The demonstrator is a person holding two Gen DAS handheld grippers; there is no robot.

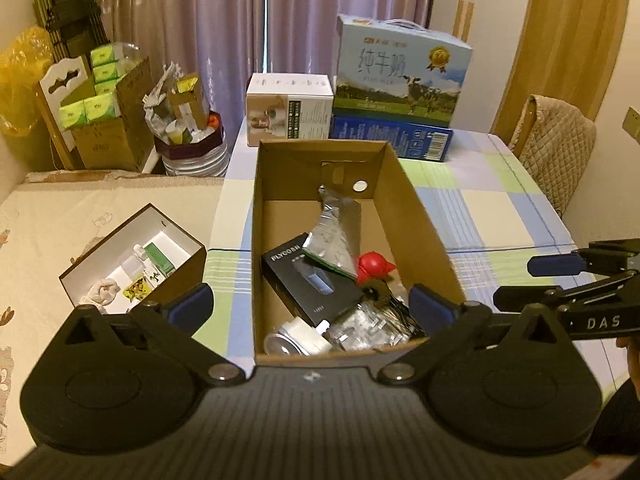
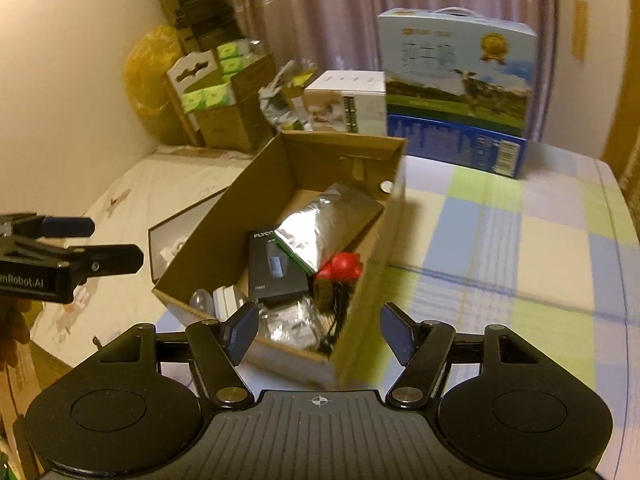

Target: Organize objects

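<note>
A small white-lined box (image 1: pixel 132 256) of oddments sits at left. The left gripper (image 1: pixel 312 300) hangs with jaws spread wide and empty over the cardboard box (image 1: pixel 420 216), which holds a foil pouch (image 1: pixel 334 236), black carton (image 1: pixel 308 284) and red toy (image 1: pixel 374 266). The right gripper (image 2: pixel 320 330), jaws parted and empty, hovers beside.

The open cardboard box (image 1: pixel 416 216) is plain brown. Inside it lie a black carton (image 1: pixel 308 284) with pale lettering, a silver foil pouch (image 1: pixel 332 232) edged in green, and a red piece (image 1: pixel 374 266). The surface (image 1: pixel 492 208) wears a cloth checked in pale blue, lime green, lilac and cream. Behind stand a sky-blue milk case (image 1: pixel 400 72) printed with a cow on green pasture, and a dark blue box (image 1: pixel 400 140). The curtains (image 1: pixel 224 28) look mauve, perhaps tinted by the light.
</note>
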